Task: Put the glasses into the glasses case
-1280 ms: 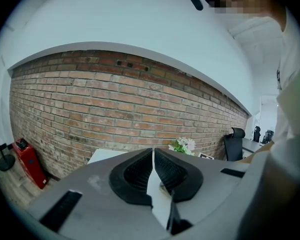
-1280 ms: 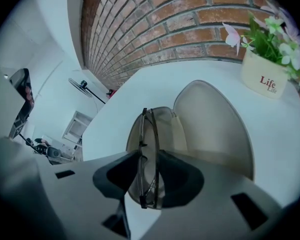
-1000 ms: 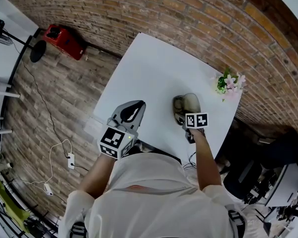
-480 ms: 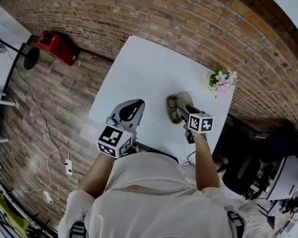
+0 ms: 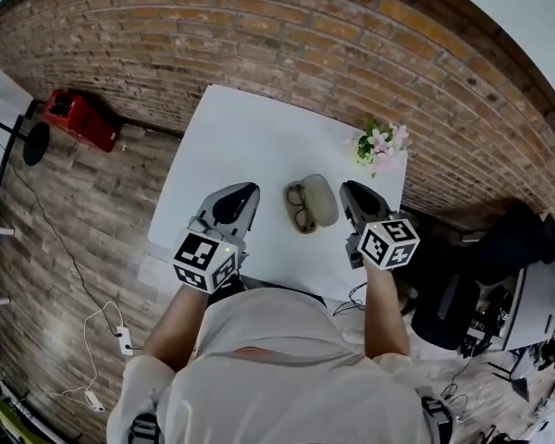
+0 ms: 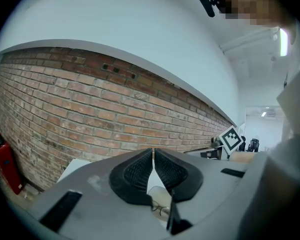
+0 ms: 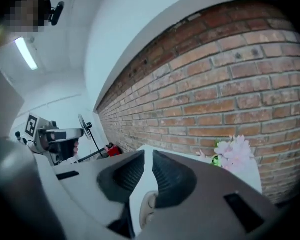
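An open beige glasses case (image 5: 322, 198) lies on the white table (image 5: 250, 137), and the dark-rimmed glasses (image 5: 302, 209) rest in its left half. My left gripper (image 5: 243, 191) hovers left of the case, shut and empty. Between its jaws the left gripper view (image 6: 153, 150) shows the glasses (image 6: 160, 209) below. My right gripper (image 5: 350, 188) hangs right of the case, clear of it. Its jaws have just been closing; the right gripper view (image 7: 148, 153) shows only a narrow gap with nothing in it, and the case (image 7: 147, 206) lies beneath.
A small pot of pink flowers (image 5: 377, 148) stands at the table's far right corner, seen too in the right gripper view (image 7: 233, 155). A brick wall runs behind the table. A red box (image 5: 81, 118) and a fan stand (image 5: 35, 141) sit on the floor at left.
My right gripper has lifted off the case and drawn to its right, and its jaws have narrowed. The left gripper has shifted a little. The case lies uncovered with the glasses inside.
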